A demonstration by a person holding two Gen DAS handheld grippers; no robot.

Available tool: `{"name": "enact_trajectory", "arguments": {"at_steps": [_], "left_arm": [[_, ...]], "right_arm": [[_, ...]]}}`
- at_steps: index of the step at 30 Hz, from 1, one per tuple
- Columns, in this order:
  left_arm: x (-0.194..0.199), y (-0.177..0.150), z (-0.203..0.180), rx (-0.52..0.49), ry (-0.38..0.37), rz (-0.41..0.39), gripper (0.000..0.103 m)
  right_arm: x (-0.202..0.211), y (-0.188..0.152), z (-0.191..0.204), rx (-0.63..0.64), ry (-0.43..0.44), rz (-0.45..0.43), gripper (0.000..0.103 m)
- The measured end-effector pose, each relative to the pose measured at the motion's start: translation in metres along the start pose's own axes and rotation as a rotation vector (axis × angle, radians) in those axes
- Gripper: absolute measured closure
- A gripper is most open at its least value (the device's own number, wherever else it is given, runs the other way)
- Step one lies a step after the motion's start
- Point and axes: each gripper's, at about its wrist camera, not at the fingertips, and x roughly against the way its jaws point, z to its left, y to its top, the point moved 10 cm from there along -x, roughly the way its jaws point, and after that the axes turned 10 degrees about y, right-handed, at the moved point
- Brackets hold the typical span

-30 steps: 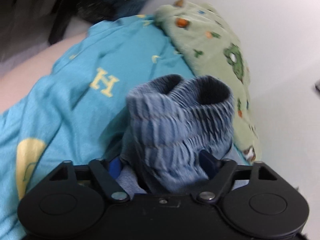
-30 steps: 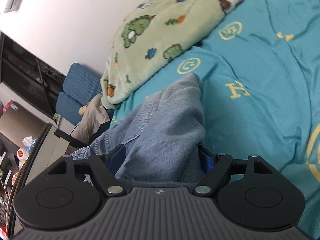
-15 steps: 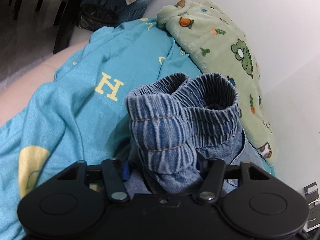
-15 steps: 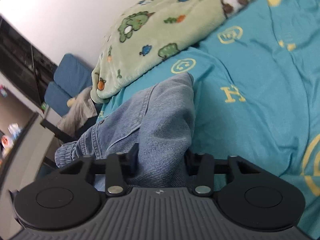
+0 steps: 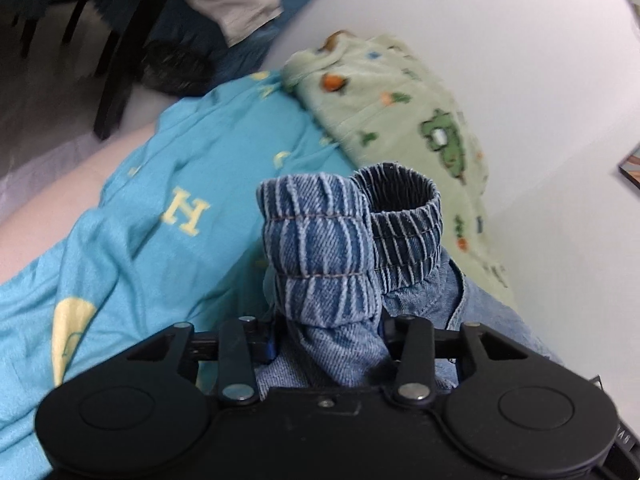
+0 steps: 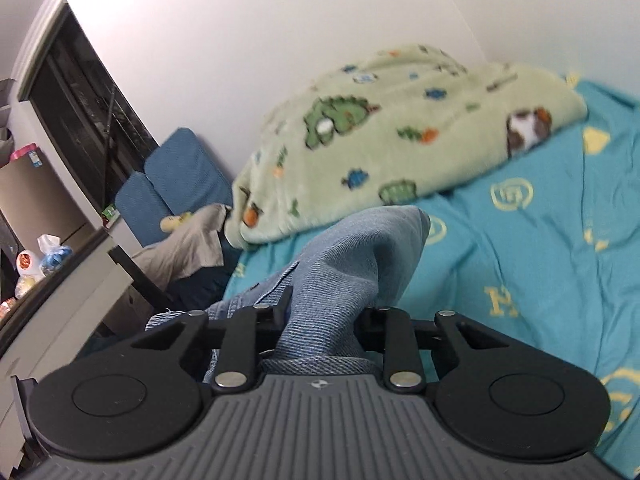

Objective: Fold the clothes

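A small pair of blue denim trousers is held by both grippers above a bed. My left gripper (image 5: 330,344) is shut on the leg ends: two ribbed elastic cuffs (image 5: 320,236) stand up side by side in front of it. My right gripper (image 6: 320,328) is shut on a bunched fold of the same denim trousers (image 6: 360,256), which rises as a rounded hump ahead of the jaws. The fingertips of both grippers are hidden by the cloth.
A turquoise bedsheet with yellow letters (image 5: 172,200) (image 6: 520,264) covers the bed. A green fleece blanket with cartoon animals (image 5: 400,120) (image 6: 380,144) lies along the white wall. Blue cushions and a grey garment (image 6: 184,240) sit off the bed's end, beside a dark chair (image 5: 120,60) and shelf clutter.
Both grippers have closed tighter on the denim. Both views have shifted slightly, lifting with the trousers; the cuffs stay upright in the left gripper.
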Motion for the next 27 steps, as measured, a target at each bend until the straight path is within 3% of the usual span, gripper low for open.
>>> {"name": "enact_trajectory", "arguments": {"at_steps": [5,11,18,27], "left_arm": [[0.031,0.000,-0.056,-0.050,-0.061,-0.027,0.065],[0.060,-0.027,-0.143,-0.137,-0.156,-0.039,0.064],[0.057,-0.095,-0.239,-0.219,-0.268,0.000,0.064],[0.013,-0.196,-0.323,-0.291,-0.382,0.088,0.064]], "right_arm": [[0.041,0.041,0.005,0.009,0.006,-0.074,0.076],[0.113,0.094,-0.008,0.021,-0.016,-0.174,0.076],[0.206,0.141,-0.053,0.056,-0.081,-0.281,0.076],[0.288,0.153,-0.145,0.098,-0.207,-0.349,0.076]]}}
